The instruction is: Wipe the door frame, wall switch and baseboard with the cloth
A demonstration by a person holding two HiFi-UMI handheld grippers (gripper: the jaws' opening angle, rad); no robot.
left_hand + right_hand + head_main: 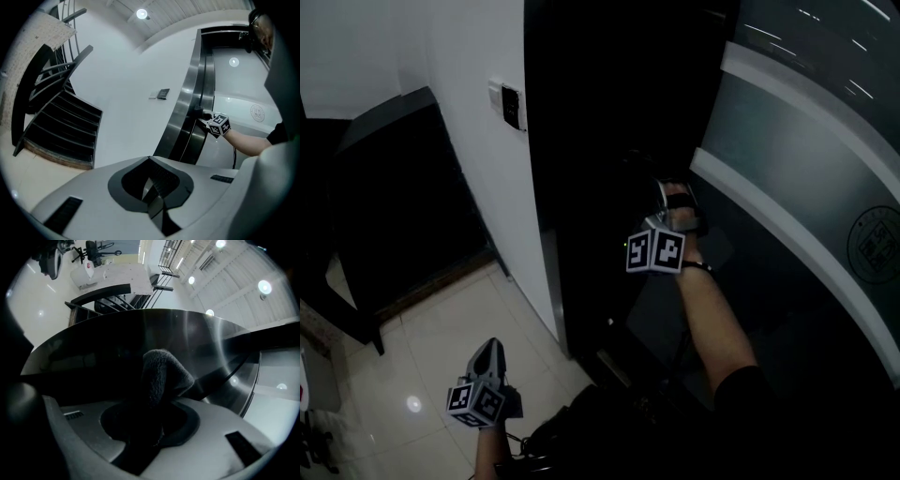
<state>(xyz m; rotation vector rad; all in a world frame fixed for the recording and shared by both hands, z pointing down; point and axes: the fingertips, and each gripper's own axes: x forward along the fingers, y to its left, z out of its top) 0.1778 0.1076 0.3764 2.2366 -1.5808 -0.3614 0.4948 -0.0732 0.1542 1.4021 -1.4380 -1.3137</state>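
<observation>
my left hand-held gripper (491, 349) hangs nearest me, low at the near left over the pale tiled floor (431, 328), its jaws closed together with nothing between them. further in and to the right, my right hand-held gripper (677, 204) is clamped on the dark cloth (161, 373), whose bunched end sticks out past the jaws and presses against the glossy dark door frame (591, 141). the wall switch (512, 106) sits on the white wall left of the frame, well apart from both tools, and a dark staircase (61, 126) rises at the far left.
</observation>
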